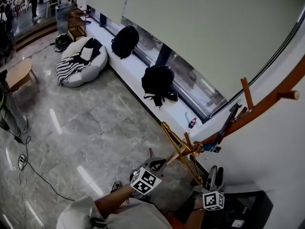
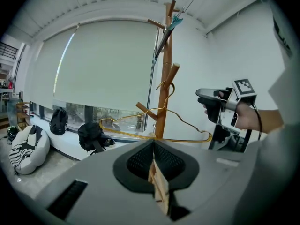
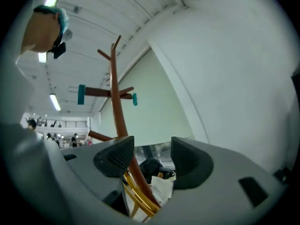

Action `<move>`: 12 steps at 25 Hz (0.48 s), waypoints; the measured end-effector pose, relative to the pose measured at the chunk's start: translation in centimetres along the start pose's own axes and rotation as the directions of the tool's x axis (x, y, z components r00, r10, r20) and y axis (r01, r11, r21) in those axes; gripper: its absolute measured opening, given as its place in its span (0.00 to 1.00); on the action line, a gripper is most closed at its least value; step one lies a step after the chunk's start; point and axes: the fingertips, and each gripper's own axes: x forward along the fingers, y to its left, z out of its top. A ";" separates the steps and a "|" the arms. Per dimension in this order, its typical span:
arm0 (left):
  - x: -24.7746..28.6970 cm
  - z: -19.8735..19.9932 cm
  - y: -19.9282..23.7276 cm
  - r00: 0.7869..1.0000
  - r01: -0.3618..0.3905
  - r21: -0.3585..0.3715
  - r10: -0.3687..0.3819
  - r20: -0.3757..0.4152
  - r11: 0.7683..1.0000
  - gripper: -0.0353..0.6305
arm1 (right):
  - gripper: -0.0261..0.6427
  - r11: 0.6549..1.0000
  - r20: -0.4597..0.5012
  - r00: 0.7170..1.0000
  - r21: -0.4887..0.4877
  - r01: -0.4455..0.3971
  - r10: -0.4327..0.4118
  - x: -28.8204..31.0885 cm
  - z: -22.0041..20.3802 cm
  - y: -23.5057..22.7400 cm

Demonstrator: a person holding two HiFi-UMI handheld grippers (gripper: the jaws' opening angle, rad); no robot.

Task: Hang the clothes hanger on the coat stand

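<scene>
Gold wire clothes hanger (image 2: 130, 135) looks light, springy; we'd pinch its shoulder, right gripper (image 3: 147, 158) gaping empty, left gripper (image 2: 153, 159) clamping a pale wood strip (image 2: 158, 186).

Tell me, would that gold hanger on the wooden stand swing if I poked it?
Probably yes: the gold hanger hangs by only its hook on one peg, so it likely swings easily. It looks like thin wire, so it is probably light and a bit bendy.
</scene>
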 end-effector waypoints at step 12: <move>-6.5 -1.7 7.0 0.998 -0.059 0.040 0.059 -0.006 0.997 0.07 | 0.06 0.975 0.050 0.978 0.108 0.195 -0.201 -5.6 -1.6 2.2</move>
